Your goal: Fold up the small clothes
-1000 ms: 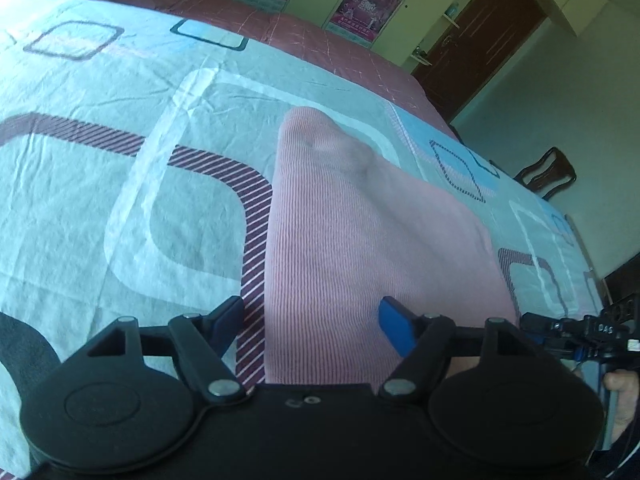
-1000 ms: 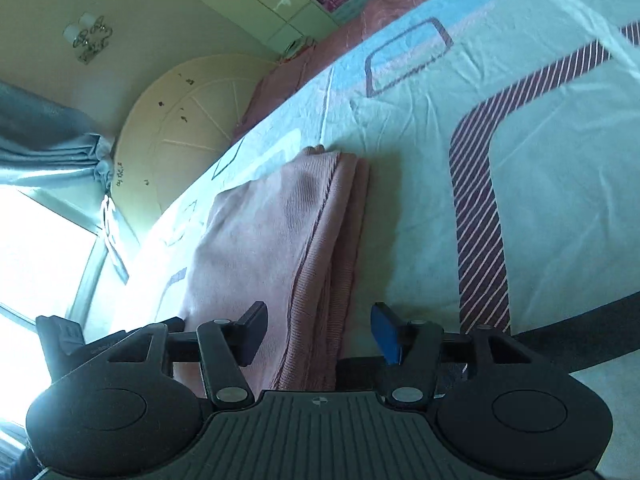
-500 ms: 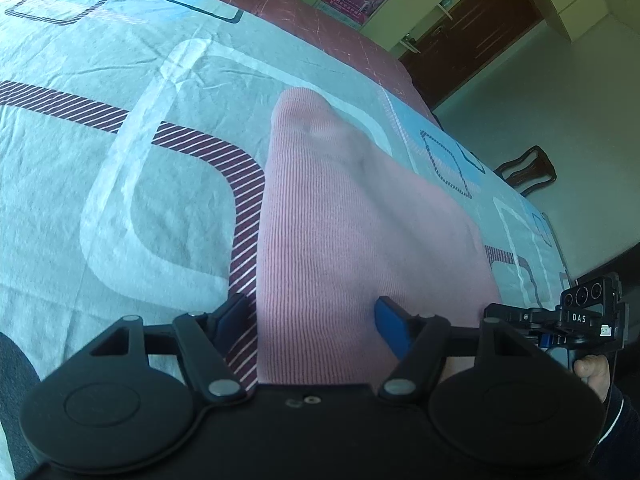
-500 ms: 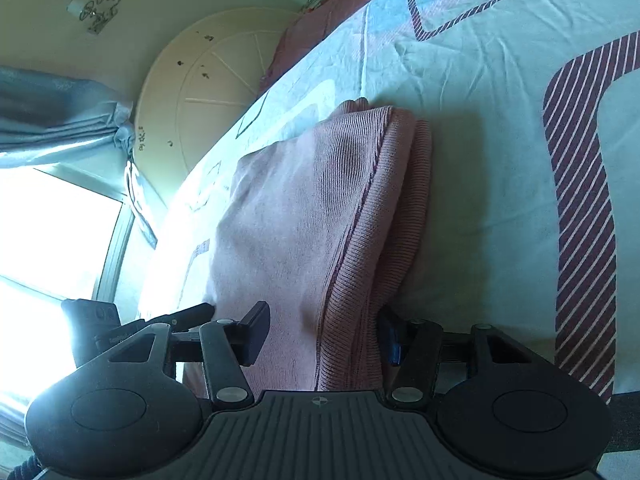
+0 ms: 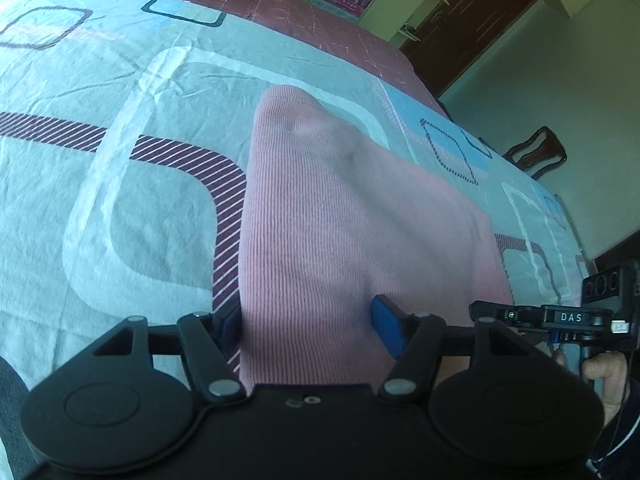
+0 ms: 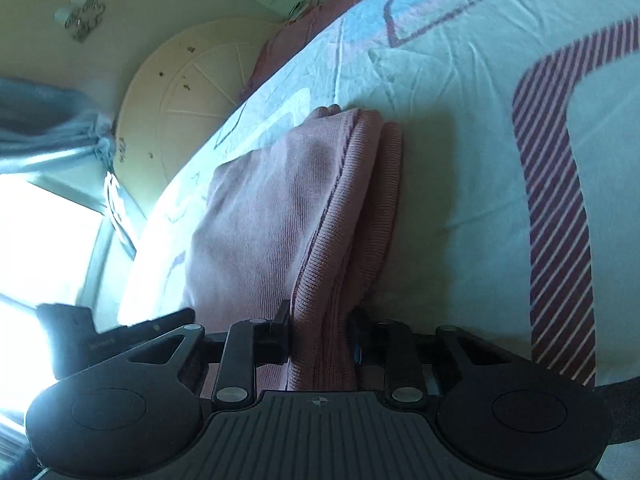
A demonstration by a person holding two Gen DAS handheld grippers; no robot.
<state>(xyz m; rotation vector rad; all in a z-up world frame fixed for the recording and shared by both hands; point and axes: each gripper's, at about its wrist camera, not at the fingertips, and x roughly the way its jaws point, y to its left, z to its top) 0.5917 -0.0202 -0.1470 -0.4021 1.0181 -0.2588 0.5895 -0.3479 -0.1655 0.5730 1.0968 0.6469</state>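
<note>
a folded pink ribbed garment (image 5: 352, 232) lies on a bed, its near edge caught between two handheld tools. the right tool (image 6: 320, 340) has just been closing and now pinches the stacked, layered edge of the cloth, its pads pressed against both sides of the bunched folds. the left tool (image 5: 308, 320) has also been closing, with the garment's near edge between its fingers; its left pad sits against the cloth's side edge while the blue pad (image 5: 386, 328) rests on top of the fabric, and whether it truly grips yet cannot be told. the step in hand looks like taking hold of the near edge on both sides for another fold. to do it well, the left tool should likely finish closing before either hand lifts, both hands should rise together so the layers stay aligned, and the right grip should keep every layer, lest the lower ones slip out and the fold fall open. the bed sheet (image 5: 120, 168) is pale green, lightly creased, printed with white rounded squares and maroon striped bands. beyond it stand a dark wooden door (image 5: 468, 20), posters, a dark chair (image 5: 536, 152), and, in the right view, a round cream headboard (image 6: 188, 92) beside a bright window (image 6: 44, 240).
</note>
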